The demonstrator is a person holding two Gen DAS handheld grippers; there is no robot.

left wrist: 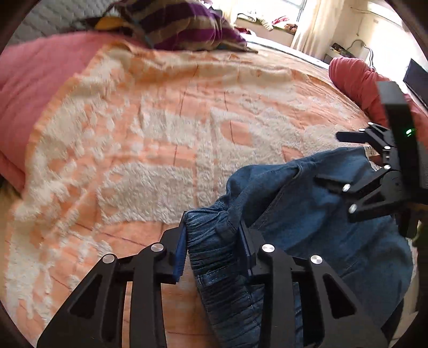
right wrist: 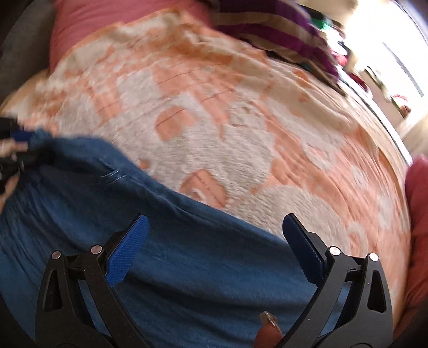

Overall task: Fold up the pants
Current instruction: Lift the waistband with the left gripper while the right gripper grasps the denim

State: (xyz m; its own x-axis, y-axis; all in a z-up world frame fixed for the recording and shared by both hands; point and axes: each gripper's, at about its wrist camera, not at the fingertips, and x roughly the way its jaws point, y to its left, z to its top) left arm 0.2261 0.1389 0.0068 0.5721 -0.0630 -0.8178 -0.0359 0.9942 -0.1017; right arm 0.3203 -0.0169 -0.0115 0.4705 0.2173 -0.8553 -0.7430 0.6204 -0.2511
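Note:
Blue denim pants [left wrist: 307,214] lie on an orange and white fluffy blanket [left wrist: 160,139]. My left gripper [left wrist: 214,238] is shut on the gathered elastic waistband of the pants. My right gripper [left wrist: 331,160] shows at the right of the left wrist view, above the far side of the pants. In the right wrist view my right gripper [right wrist: 214,241] is open, its blue pads [right wrist: 128,249] spread wide over the blue pants [right wrist: 187,267], holding nothing. The left gripper shows blurred at the left edge there [right wrist: 16,150], holding the pants.
The blanket [right wrist: 240,120] covers a bed with a pink sheet [left wrist: 32,88]. A purple and tan striped cloth [left wrist: 182,24] lies at the bed's far side. A red rolled cushion [left wrist: 355,77] lies at the right edge. A window and shelves stand beyond.

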